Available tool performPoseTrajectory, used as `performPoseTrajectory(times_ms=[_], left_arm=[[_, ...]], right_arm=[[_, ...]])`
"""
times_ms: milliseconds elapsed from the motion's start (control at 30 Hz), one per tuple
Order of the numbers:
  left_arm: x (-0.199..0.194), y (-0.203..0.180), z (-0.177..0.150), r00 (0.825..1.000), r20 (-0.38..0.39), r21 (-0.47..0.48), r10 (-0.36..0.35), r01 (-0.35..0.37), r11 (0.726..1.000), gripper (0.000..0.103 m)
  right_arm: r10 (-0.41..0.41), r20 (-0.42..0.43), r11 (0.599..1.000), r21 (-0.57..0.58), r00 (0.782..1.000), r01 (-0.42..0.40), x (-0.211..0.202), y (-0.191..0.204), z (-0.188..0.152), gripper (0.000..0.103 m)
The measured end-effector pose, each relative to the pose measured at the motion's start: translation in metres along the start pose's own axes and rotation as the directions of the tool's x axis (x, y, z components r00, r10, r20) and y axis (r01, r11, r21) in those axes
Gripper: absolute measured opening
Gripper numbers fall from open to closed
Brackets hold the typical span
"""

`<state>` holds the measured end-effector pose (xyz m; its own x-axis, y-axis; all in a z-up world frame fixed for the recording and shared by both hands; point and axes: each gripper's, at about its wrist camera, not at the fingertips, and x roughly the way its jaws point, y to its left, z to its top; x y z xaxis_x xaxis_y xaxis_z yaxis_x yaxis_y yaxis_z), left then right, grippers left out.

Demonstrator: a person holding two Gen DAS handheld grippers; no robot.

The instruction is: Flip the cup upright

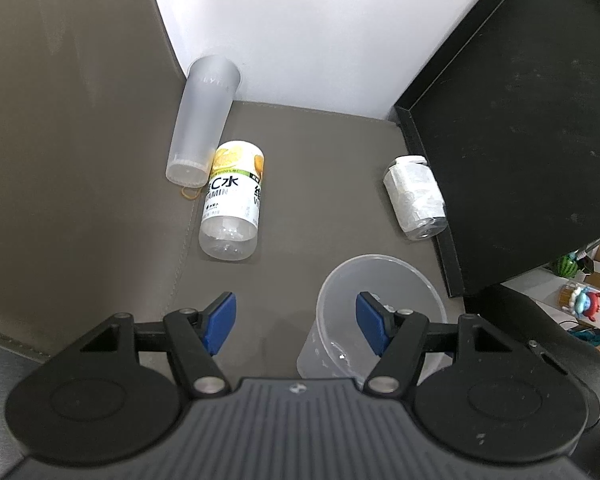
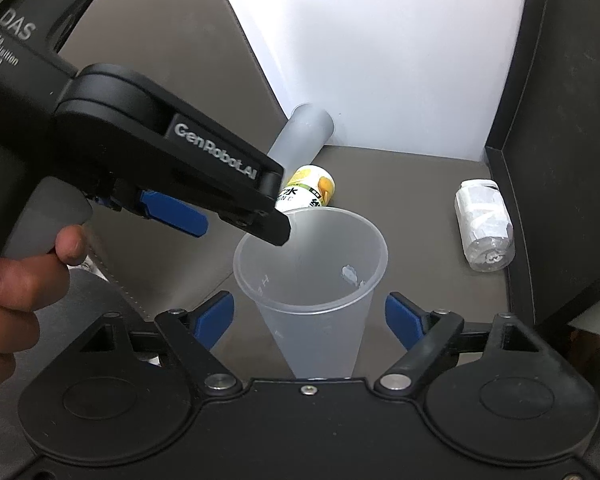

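Observation:
A clear plastic cup stands upright, mouth up, on the grey mat, between the wide-apart blue pads of my right gripper, which is open and not touching it. In the left wrist view the cup sits at lower right. My left gripper is open; its right pad overlaps the cup's mouth and its left pad is outside the cup. In the right wrist view the left gripper reaches in from the upper left over the cup's rim.
A tall frosted tumbler lies on its side at the back, against a lying vitamin-water bottle. A small paper-wrapped bottle lies by a black box on the right. A white wall stands behind.

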<state>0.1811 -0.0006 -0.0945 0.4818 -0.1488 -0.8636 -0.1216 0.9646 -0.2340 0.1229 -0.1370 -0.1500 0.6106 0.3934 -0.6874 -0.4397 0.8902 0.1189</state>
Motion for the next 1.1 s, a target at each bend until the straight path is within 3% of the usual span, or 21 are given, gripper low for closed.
performPoseTrajectory(times_ms=[267, 567, 733, 1100], left_arm=[[-0.031, -0.005, -0.005, 0.999, 0.037, 0.022, 0.020, -0.020, 1.000, 0.065], [-0.074, -0.005, -0.020, 0.995, 0.091, 0.032, 0.050, -0.053, 0.998, 0.080], [-0.091, -0.004, -0.031, 0.992, 0.107, 0.037, 0.067, -0.071, 0.997, 0.081], [-0.126, -0.001, -0.051, 0.985, 0.152, 0.037, 0.087, -0.094, 0.995, 0.085]], right_arm=[[0.021, -0.017, 0.999, 0.038, 1.000, -0.020, -0.019, -0.005, 0.002, 0.086], [0.029, 0.008, 0.995, 0.099, 1.000, -0.030, -0.042, -0.015, 0.005, 0.096], [0.028, 0.041, 0.994, 0.104, 0.999, -0.032, -0.058, -0.013, 0.004, 0.101], [0.036, 0.098, 0.994, 0.099, 0.995, -0.046, -0.091, -0.003, 0.002, 0.103]])
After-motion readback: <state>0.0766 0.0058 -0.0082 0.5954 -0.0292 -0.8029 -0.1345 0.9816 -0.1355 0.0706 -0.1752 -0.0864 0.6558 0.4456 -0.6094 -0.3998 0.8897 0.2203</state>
